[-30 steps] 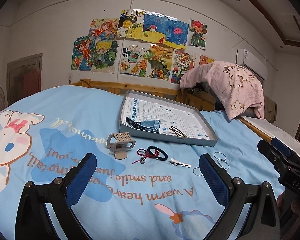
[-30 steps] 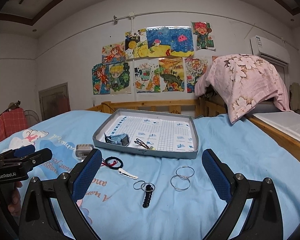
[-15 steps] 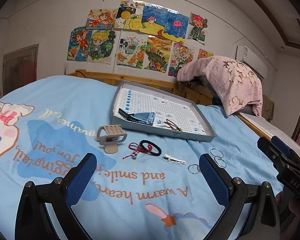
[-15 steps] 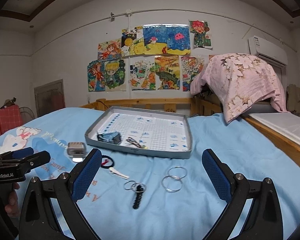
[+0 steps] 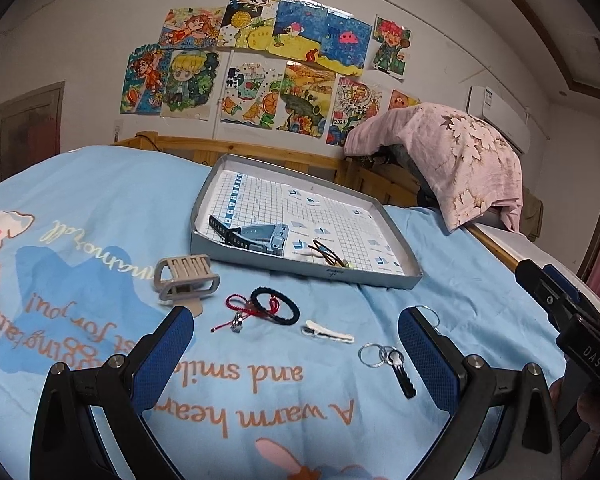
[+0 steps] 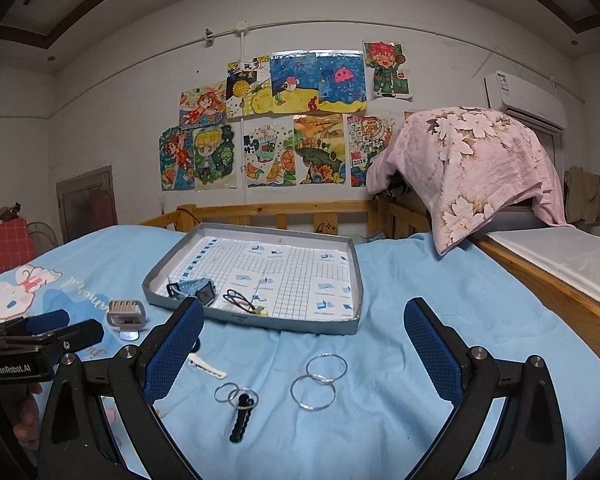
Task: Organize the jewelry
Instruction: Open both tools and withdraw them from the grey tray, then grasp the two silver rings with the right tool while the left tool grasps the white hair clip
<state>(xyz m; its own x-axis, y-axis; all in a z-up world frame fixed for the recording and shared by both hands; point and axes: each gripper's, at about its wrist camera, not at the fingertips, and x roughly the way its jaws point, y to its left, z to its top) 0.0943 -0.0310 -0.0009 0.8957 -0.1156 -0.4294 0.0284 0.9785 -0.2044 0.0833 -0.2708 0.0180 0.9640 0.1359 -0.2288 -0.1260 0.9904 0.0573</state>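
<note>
Both grippers are hovering low over the bed (image 5: 100,208), pointed toward the wall with the drawings, and both have their jaws spread wide with nothing in them. The left gripper (image 5: 296,344) is lined up so the loose stuff sits right in the gap between its jaws: a red cord bracelet (image 5: 240,312) tangled up with a black hair tie (image 5: 276,306), a white hair clip (image 5: 328,333) just to the right of those, and a key ring with a black fob (image 5: 388,360) close to the right-hand jaw. A beige claw clip (image 5: 186,282) lies a bit further out to the left. The right gripper (image 6: 304,344) shows up at the right edge of the left view too, with a bit of the person's hand (image 5: 588,412) below it. From the right camera, two thin silver rings (image 6: 318,380) overlapping each other lie on the sheet between its jaws, nearer the middle, with the key ring and fob to their left. The grey tray (image 6: 340,326) sits beyond all of that, already holding a watch (image 6: 194,290) and a dark hair elastic (image 6: 240,300) near its front edge.
</note>
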